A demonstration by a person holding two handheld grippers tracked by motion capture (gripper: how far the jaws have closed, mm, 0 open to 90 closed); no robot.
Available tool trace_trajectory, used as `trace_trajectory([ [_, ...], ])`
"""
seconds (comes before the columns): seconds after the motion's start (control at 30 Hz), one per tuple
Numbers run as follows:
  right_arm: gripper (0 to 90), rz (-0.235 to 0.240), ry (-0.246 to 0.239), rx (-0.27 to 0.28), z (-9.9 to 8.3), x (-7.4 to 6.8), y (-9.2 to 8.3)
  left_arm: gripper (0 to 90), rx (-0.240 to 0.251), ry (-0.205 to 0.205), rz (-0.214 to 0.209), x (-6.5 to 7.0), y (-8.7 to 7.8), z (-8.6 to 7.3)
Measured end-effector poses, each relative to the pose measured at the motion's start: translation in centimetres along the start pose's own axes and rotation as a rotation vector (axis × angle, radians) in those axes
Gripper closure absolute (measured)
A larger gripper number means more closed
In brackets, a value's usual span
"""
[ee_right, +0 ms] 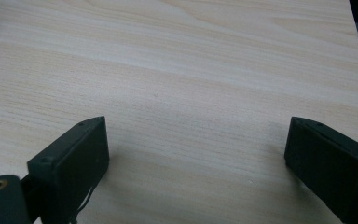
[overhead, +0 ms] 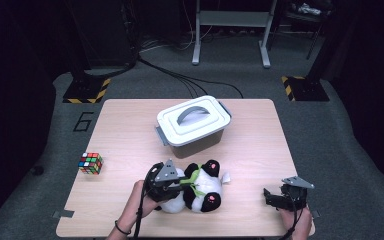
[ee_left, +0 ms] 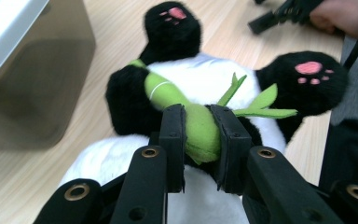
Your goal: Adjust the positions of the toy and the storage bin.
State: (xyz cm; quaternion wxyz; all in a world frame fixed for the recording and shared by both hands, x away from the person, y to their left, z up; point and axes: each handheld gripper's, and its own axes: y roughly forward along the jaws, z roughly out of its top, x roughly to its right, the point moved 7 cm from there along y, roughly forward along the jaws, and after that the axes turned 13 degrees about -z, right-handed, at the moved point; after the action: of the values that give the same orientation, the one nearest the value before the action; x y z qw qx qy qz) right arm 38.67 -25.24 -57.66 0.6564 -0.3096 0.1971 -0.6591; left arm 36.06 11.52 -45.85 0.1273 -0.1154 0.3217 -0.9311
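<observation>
While I watch, my left gripper (ee_left: 200, 128) pinches the toy panda's (overhead: 200, 192) green bamboo stalk (ee_left: 193, 123); high view adds my right gripper (overhead: 275, 196), jaws apart over bare table (ee_right: 191, 70)

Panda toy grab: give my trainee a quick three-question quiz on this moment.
1. True or false: the left gripper is shut on the panda's green bamboo stalk.
2. The right gripper is: A) open above bare table, B) shut on the puzzle cube.
3. What grey part tops the storage box lid?

Key: 1 true; 2 A; 3 a handle.
</observation>
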Motion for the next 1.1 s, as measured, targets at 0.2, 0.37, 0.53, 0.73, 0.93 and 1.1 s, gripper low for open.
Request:
trace_trajectory([
  [0.2,5.7,0.000,0.000,0.000,0.0,0.0,0.0,70.4,0.019,-0.059,-0.010,-0.2,-1.4,-1.1],
  [0.37,5.8,-0.001,0.001,0.000,0.0,0.0,0.0,44.0,0.086,-0.147,0.046,-0.3,-0.9,-0.3],
  [0.53,5.8,-0.001,0.000,0.000,0.0,0.0,0.0,36.7,0.077,-0.191,0.097,-0.3,0.7,0.3],
  [0.73,5.8,-0.001,0.000,0.000,0.0,0.0,0.0,48.8,0.021,-0.210,0.138,-0.4,2.0,-0.3],
  [0.93,5.8,-0.001,0.000,0.000,0.0,0.0,0.0,67.3,0.025,-0.181,0.125,0.0,2.2,-1.4],
  [1.1,5.8,-0.001,0.000,0.000,0.0,0.0,0.0,71.5,0.042,-0.134,0.095,0.3,1.4,-1.6],
])
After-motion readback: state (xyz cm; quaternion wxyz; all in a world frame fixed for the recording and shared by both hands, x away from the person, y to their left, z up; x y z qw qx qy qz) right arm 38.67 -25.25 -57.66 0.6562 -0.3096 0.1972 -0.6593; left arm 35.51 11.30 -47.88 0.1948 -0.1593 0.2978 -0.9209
